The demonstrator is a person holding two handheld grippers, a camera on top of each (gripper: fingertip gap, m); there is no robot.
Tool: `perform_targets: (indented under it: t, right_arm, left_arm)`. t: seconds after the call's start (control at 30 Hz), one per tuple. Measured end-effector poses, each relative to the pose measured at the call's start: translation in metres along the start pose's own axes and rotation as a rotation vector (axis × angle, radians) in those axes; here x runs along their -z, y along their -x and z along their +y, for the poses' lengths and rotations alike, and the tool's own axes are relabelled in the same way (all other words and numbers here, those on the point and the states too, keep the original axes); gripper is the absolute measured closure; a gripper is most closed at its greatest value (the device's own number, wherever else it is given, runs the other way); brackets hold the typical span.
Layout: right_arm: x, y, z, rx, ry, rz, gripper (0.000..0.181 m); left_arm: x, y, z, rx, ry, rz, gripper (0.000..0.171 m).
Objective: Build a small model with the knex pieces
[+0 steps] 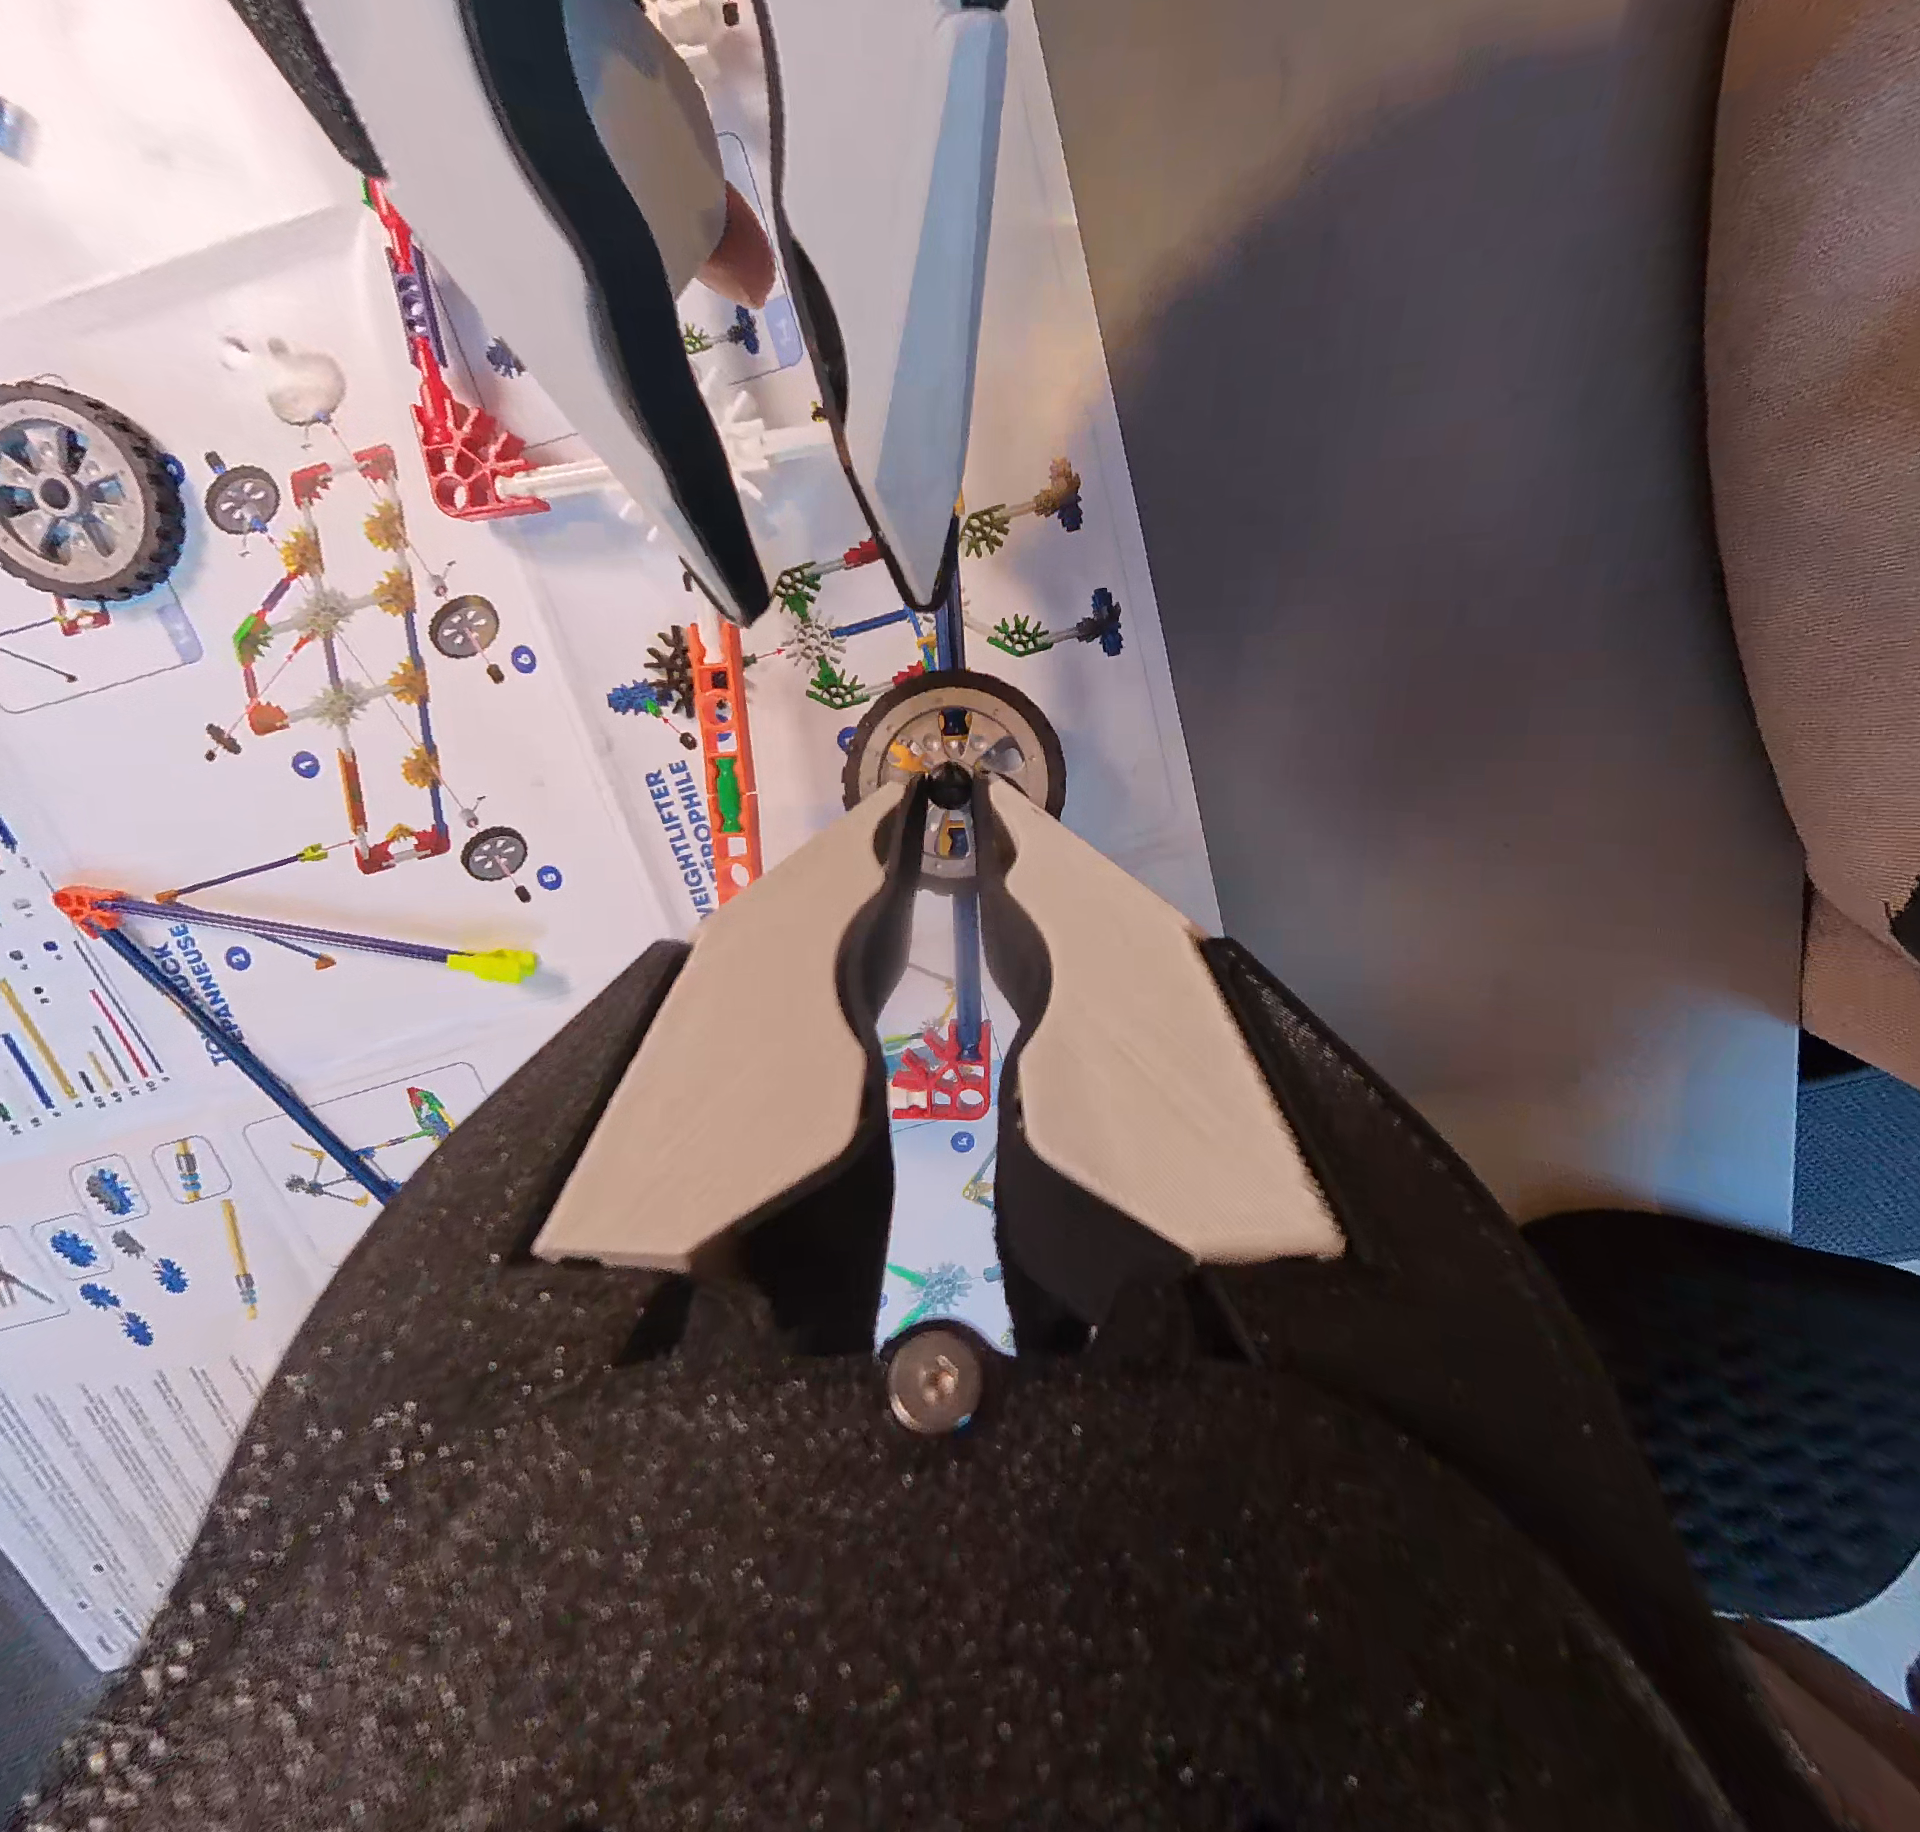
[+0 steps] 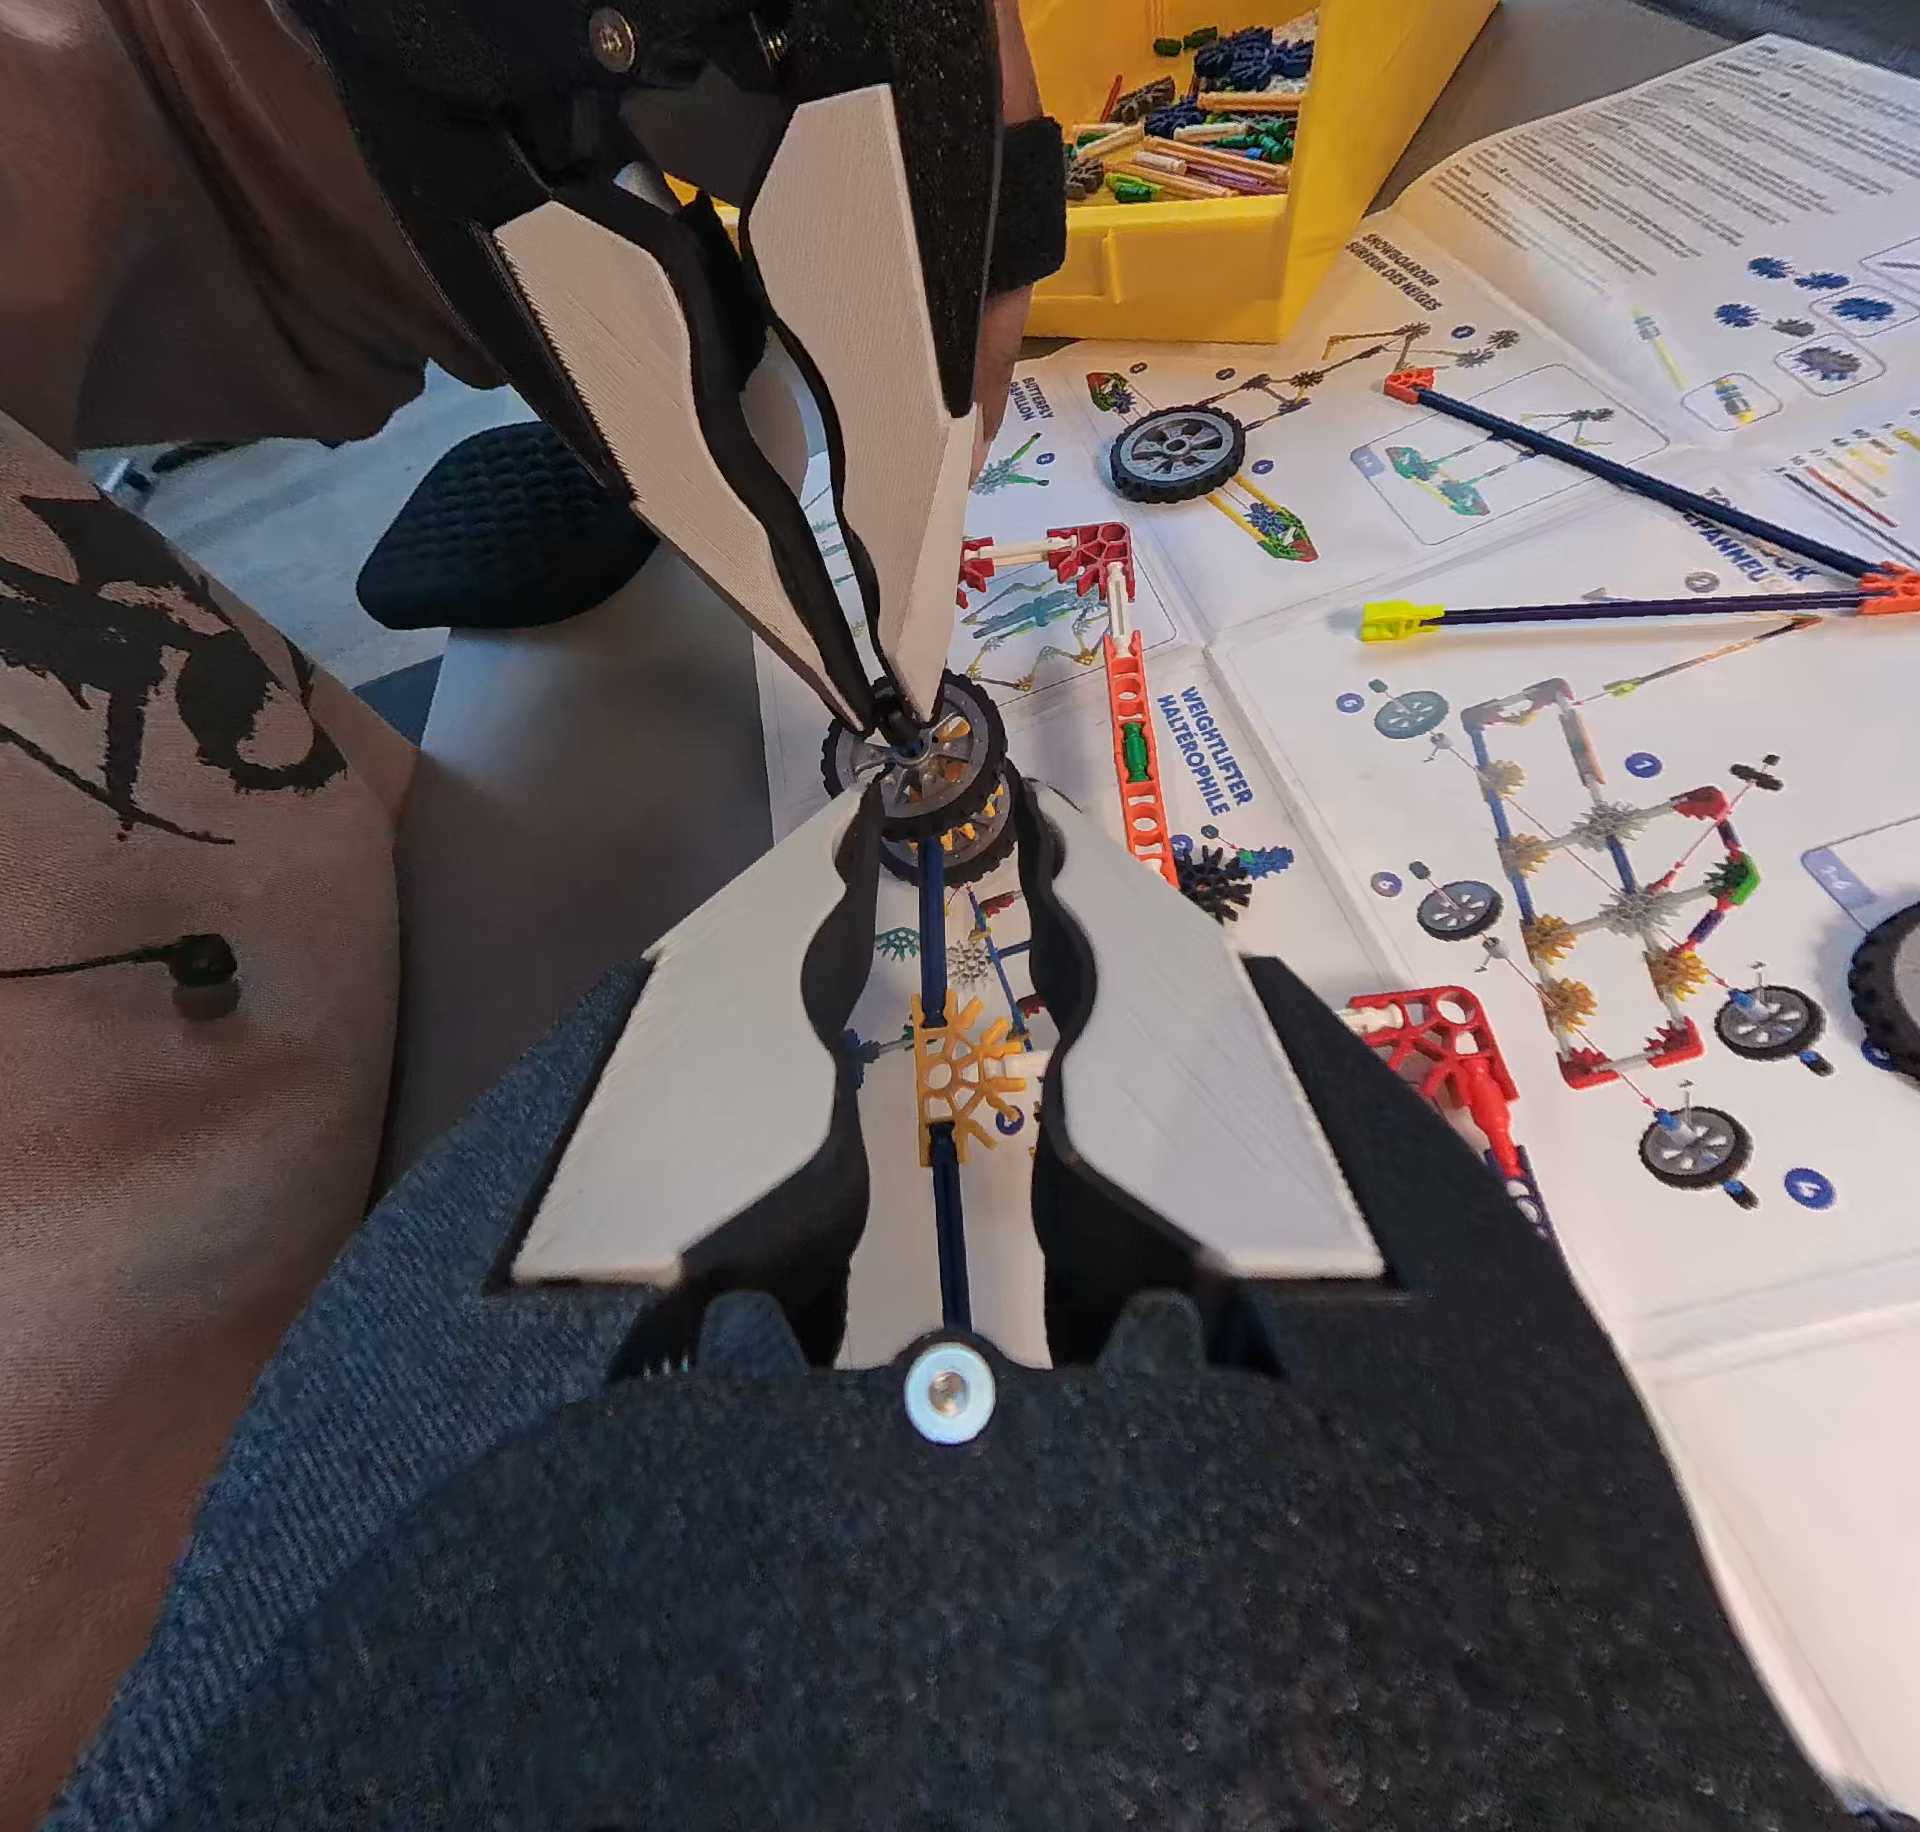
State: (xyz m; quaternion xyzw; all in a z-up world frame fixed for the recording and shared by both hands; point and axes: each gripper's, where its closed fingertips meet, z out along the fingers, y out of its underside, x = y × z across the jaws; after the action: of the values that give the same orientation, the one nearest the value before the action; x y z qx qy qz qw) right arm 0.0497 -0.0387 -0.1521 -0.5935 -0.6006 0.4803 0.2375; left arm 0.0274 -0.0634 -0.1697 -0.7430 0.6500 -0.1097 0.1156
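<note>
- Nearest my right lens: a yellow snowflake connector (image 2: pixel 961 1074) on a dark blue rod (image 2: pixel 932 909), running between my right gripper's (image 2: pixel 935 795) fingers toward their tips.
- My right gripper's tips are drawn narrow, closed on a small wheel (image 2: pixel 948 826) at the rod's far end.
- A second wheel (image 2: pixel 920 748) sits just beyond the first, touching it.
- My left gripper (image 1: pixel 943 783) is pinched narrow on a black cap (image 1: pixel 945 780) at that outer wheel's hub.
- The held assembly hangs near the table's edge, above a printed instruction sheet (image 2: pixel 1558 951).
- Right on the sheet: loose tyred wheel (image 2: pixel 1174 452), long blue rods with a yellow-green end clip (image 2: pixel 1397 622), red corner connector (image 2: pixel 1429 1039).
- Far: yellow bin (image 2: pixel 1247 224) holding mixed rods and connectors.
</note>
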Motion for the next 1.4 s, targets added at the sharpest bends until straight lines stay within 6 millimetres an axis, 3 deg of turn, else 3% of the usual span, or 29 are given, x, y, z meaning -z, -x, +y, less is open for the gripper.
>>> perform_targets:
  t: [0.4,0.5,0.8,1.3,1.4]
  right_arm:
    - [-0.01,0.01,0.001,0.065,0.01,0.003,0.16]
    - [-0.016,0.014,-0.005,0.108,-0.022,0.021,0.166]
    - [-0.032,0.011,-0.008,0.106,-0.039,0.072,0.173]
    - [-0.044,0.015,-0.002,0.167,0.173,0.102,0.177]
    - [-0.048,0.014,0.011,0.194,0.241,0.099,0.181]
  left_arm:
    - [-0.008,-0.002,0.006,0.053,-0.09,-0.005,0.164]
    - [-0.007,-0.001,0.006,0.096,-0.169,-0.03,0.157]
    - [-0.001,-0.002,0.003,0.246,-0.46,-0.11,0.159]
    - [-0.002,-0.006,0.012,0.253,-0.563,-0.137,0.164]
    - [-0.004,-0.004,0.01,0.262,-0.576,-0.146,0.166]
